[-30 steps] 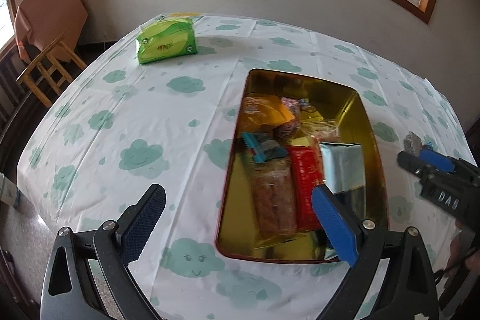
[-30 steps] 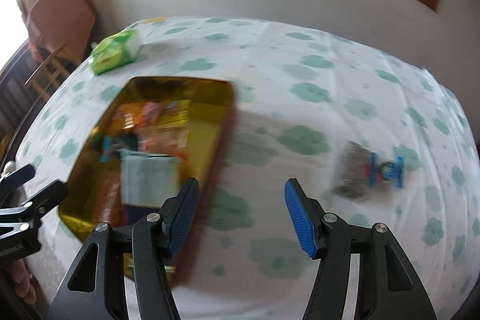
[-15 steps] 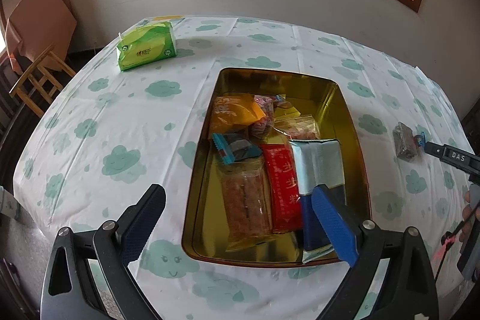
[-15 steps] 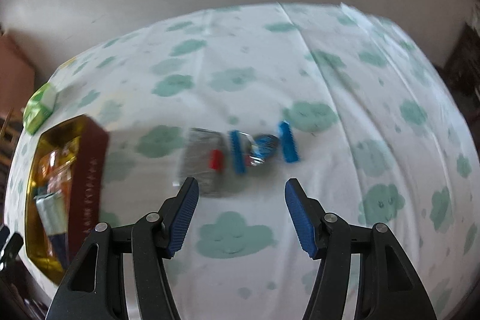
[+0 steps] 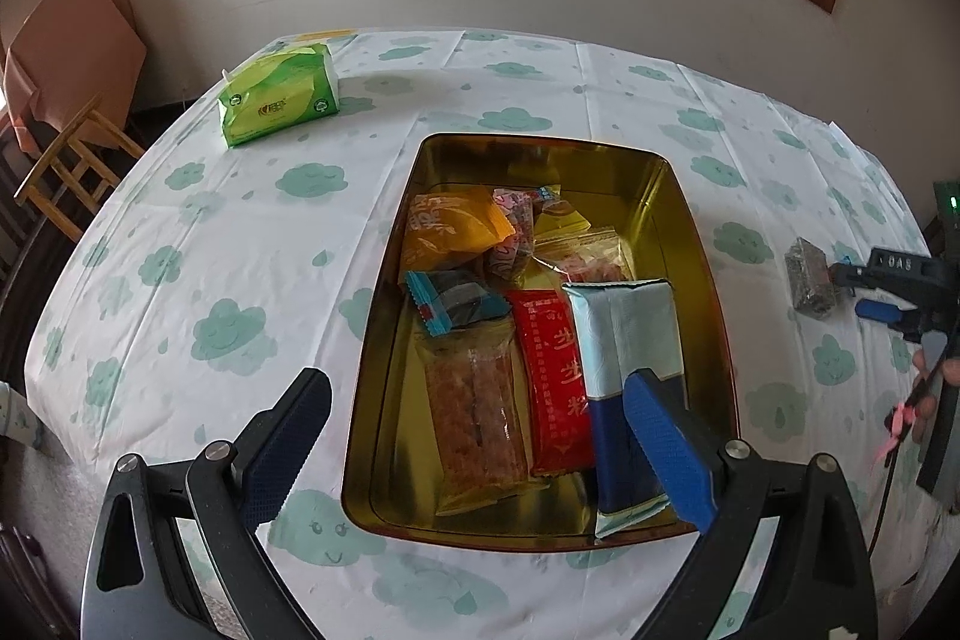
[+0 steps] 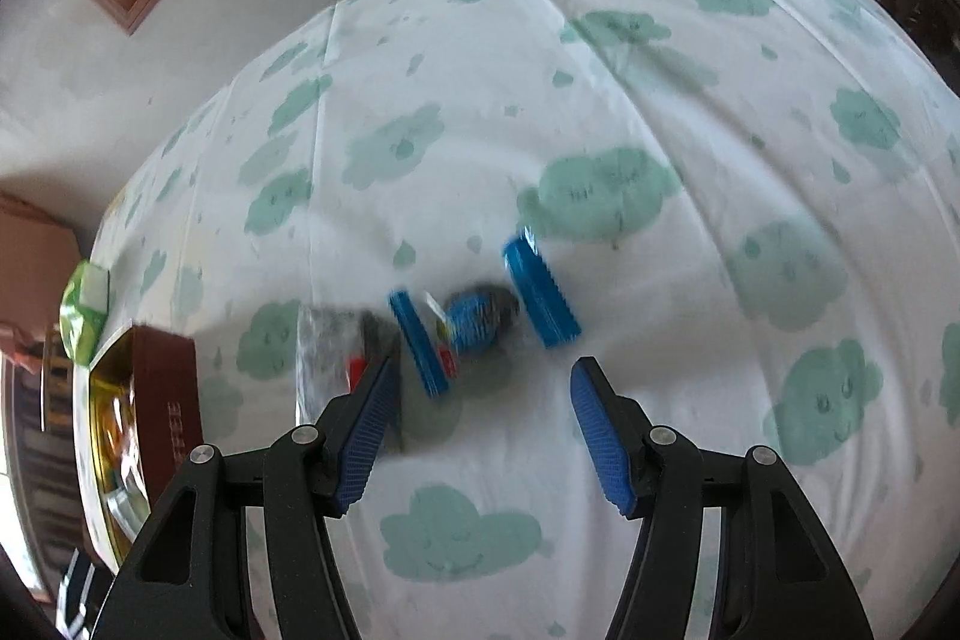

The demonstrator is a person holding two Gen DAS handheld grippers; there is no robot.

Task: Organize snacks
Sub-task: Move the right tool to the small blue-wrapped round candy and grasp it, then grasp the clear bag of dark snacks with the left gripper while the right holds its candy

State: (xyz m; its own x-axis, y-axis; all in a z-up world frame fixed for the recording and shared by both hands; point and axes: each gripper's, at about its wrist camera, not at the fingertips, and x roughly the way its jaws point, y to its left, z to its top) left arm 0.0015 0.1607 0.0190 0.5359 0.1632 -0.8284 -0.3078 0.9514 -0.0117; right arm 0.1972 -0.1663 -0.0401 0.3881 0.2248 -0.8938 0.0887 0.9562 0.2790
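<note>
We see the gold tin [image 5: 690, 220] sitting on the worktop [image 5: 240, 250], which is covered in a cloud-print cloth. Inside the tin lie several snacks: an orange bag [image 5: 450, 226] at its far end, a red packet [image 5: 555, 382] and a clear packet of brown bars [image 5: 480, 412] side by side toward its near end, and a pale blue packet [image 5: 624, 358] along its right wall. Our left claw [image 5: 480, 448] hangs wide open over the tin's near left corner, holding nothing.

To the right of the tin, two loose snacks rest on the cloth: a grey packet [image 6: 327, 346] nearer the tin and a blue wrapped one [image 6: 480, 319] just beyond it, both blurred. Our right claw [image 6: 480, 436] is spread open just short of them, its left finger [image 6: 366, 436] in front of the grey packet; we cannot tell whether it touches.

A green tissue pack [image 5: 279, 100] lies well beyond the tin's far left corner.
</note>
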